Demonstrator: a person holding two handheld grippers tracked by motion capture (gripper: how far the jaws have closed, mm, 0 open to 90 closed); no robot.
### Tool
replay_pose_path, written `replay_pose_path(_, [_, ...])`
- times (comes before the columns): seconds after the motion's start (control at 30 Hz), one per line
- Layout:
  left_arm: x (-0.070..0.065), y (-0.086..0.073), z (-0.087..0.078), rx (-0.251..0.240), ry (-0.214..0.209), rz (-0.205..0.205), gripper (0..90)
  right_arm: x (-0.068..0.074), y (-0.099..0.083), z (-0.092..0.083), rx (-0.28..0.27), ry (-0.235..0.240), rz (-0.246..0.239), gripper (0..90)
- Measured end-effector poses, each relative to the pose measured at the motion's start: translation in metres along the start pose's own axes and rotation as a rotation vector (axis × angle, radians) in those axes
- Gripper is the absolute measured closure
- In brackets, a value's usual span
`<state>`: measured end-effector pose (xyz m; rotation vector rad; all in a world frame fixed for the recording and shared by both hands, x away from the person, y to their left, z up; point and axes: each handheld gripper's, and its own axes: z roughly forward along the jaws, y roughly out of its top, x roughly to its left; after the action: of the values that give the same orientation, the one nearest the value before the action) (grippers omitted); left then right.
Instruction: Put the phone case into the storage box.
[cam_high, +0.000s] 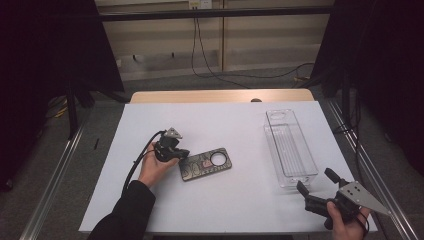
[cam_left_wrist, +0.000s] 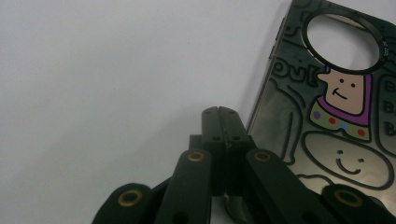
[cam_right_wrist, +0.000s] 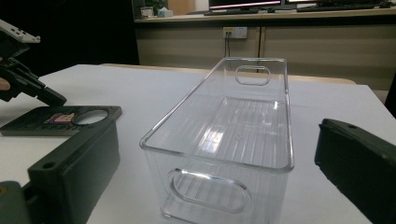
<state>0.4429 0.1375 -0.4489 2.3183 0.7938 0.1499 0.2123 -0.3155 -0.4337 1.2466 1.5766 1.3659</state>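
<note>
On the white desk (cam_high: 240, 200), the left hand-held gripper (cam_high: 181, 155), jaws pressed together on nothing, noses the phone case's (cam_high: 206, 164) edge, likely to nudge it; the right hand-held gripper (cam_high: 314, 186) waits spread before the clear bin (cam_high: 290, 147).

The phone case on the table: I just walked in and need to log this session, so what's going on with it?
A person works at a white table with a gripper in each hand. The left gripper, jaws shut with nothing between them, sits at the edge of the dark cartoon-printed phone case, which lies flat. The right gripper is open, held near the close end of an empty clear plastic bin that it faces. The case is not yet picked up.
</note>
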Motion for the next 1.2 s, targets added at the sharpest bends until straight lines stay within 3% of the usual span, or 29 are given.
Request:
replay_pose_path(0.73, [-0.020,-0.017,-0.009,-0.028,-0.053,-0.008,90.0,0.000,0.000,0.000,0.001,-0.001,-0.005,0.0])
replay_pose_path(1.2, [-0.030,-0.023,-0.014,-0.025,-0.059,-0.011,90.0,0.000,0.001,-0.001,-0.003,0.009,-0.018,0.0])
